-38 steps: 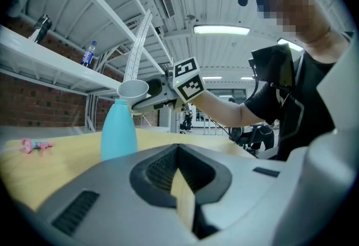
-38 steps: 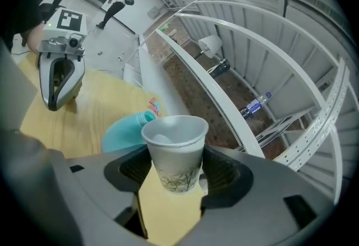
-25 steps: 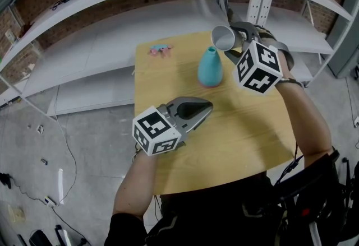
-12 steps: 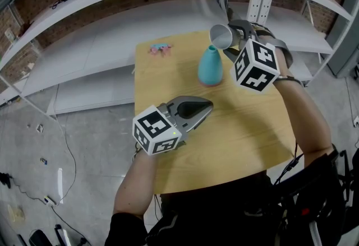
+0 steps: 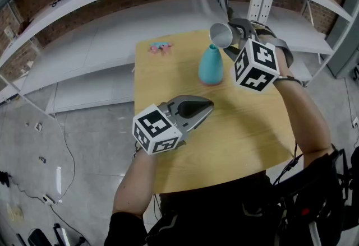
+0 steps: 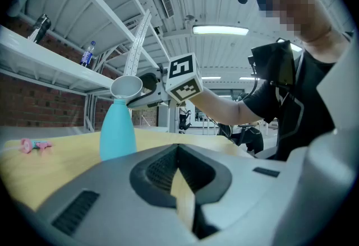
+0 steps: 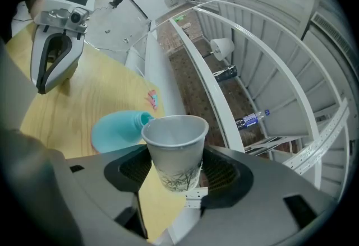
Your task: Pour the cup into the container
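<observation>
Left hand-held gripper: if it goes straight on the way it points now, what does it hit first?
Probably the bare table. The left hand-held gripper points right of the vase, slightly down, toward the space below the right hand-held gripper holding the cup. Depth is unclear.

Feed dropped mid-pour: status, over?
Right tongs shut on paper cup, tipped at mouth of teal bottle. Left tongs shut, empty, above table. Pink clutter far off, nothing blocking.

The container (image 5: 211, 65) is turquoise, the cup (image 7: 175, 152) white with dark twig print.
</observation>
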{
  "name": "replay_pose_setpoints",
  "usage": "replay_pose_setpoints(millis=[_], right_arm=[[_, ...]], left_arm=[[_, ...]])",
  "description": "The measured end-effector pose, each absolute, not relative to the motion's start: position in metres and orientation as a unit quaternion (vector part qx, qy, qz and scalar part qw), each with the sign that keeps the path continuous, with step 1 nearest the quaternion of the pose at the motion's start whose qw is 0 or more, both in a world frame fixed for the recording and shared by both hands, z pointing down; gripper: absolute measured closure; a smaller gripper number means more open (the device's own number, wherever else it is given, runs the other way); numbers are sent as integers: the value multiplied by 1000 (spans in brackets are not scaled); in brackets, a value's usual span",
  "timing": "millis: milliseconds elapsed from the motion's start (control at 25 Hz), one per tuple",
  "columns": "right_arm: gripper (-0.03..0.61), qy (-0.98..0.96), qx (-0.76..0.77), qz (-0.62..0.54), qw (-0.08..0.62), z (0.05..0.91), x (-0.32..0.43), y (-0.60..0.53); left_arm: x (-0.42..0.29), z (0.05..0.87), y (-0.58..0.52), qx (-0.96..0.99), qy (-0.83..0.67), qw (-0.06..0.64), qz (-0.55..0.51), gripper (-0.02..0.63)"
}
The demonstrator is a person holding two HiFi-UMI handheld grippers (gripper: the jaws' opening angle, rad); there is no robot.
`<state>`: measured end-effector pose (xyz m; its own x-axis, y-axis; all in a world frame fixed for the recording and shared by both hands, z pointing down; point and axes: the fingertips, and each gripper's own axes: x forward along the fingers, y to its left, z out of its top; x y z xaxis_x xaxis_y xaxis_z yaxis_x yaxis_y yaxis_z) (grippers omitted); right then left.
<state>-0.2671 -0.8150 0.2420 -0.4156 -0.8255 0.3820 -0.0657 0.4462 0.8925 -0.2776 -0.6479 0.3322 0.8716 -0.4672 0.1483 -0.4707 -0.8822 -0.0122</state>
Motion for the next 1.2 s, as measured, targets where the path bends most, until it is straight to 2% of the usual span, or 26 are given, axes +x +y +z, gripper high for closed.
replay_pose_setpoints(millis=[880, 1200], right_arm=[[290, -717, 308, -440, 443, 241, -268, -817], [290, -764, 305, -387, 417, 250, -268, -815]], left_arm=[[-278, 333, -648, 967, -243, 11, 74, 612], [-279, 334, -648, 967, -243, 12, 75, 612]])
